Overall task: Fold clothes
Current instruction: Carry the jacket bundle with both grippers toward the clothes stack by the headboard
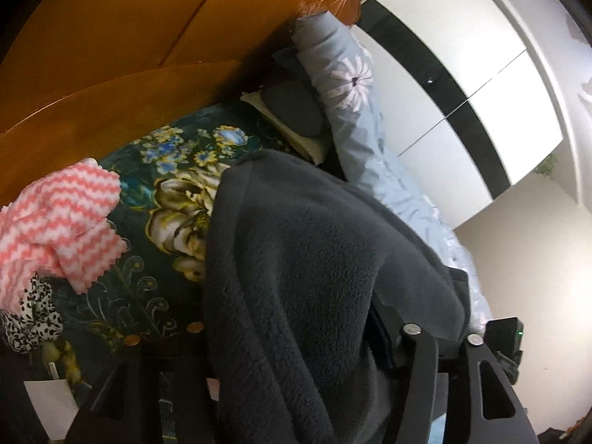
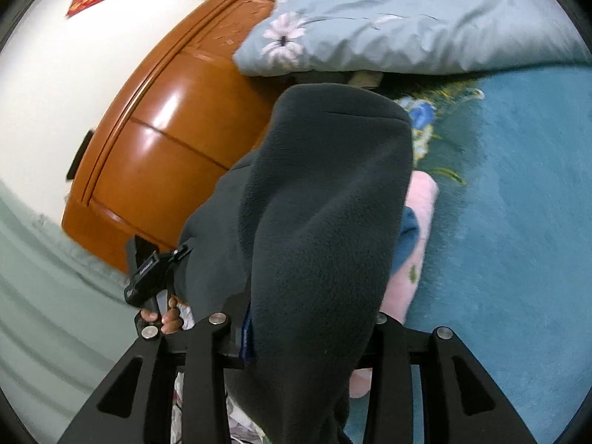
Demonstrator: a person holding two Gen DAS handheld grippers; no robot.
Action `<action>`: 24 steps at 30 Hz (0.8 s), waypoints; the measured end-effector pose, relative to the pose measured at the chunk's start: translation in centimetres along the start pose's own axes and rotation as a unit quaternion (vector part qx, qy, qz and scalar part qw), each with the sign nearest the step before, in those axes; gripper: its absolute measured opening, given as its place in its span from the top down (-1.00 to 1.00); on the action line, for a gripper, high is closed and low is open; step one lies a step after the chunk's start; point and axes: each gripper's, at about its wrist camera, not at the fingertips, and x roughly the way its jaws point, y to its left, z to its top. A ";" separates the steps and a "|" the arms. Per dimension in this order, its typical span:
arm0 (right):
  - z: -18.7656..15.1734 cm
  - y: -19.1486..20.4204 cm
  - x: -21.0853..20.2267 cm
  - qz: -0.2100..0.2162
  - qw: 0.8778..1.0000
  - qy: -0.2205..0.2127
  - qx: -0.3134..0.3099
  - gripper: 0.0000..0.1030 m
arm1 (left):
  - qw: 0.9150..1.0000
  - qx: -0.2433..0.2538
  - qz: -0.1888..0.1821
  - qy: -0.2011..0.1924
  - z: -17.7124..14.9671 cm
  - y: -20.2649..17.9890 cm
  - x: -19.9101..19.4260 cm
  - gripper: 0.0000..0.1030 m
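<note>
A dark grey fleece garment [image 1: 296,266] hangs lifted above the bed, held at both ends. My left gripper [image 1: 292,362] is shut on one edge of it; the fleece drapes over the fingers and hides their tips. My right gripper [image 2: 299,333] is shut on another edge of the same garment [image 2: 325,203], which covers the middle of that view. The left gripper's body [image 2: 148,277] with the hand on it shows in the right wrist view, beside the garment's left side.
A teal floral blanket [image 1: 162,185] covers the bed. A pink-and-white zigzag cloth [image 1: 63,218] and a black-and-white spotted cloth [image 1: 33,318] lie at left. A pink garment [image 2: 407,251] lies under the fleece. A light blue quilt [image 2: 407,18] and wooden headboard [image 2: 166,129] stand behind.
</note>
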 end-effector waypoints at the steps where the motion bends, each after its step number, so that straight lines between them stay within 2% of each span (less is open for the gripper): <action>1: 0.0 -0.4 0.0 -0.001 1.000 0.000 0.006 0.24 | 1.000 -0.001 0.008 0.000 0.0 0.0 0.4 -0.37; 6: 0.0 -2.3 0.2 -0.006 0.999 0.001 0.038 0.19 | 0.999 -0.012 0.036 -0.005 -0.3 -0.3 1.2 -0.47; 10: 0.0 -1.3 -0.4 -0.018 1.000 0.005 0.024 0.18 | 0.999 -0.025 0.030 -0.002 -0.5 -0.3 0.4 -0.48; 15: 0.0 -0.7 -0.6 -0.027 1.000 0.000 -0.006 0.03 | 0.999 -0.040 0.032 0.003 -0.9 0.0 -0.7 -0.49; 20: 0.0 -0.6 -1.3 -0.043 0.999 -0.008 -0.023 -0.19 | 0.996 -0.070 0.042 -0.025 -0.6 0.7 -2.9 -0.52; 24: 0.2 -0.8 -1.9 -0.053 0.998 -0.011 -0.028 -0.22 | 0.992 -0.100 0.055 -0.061 -0.4 1.7 -4.8 -0.54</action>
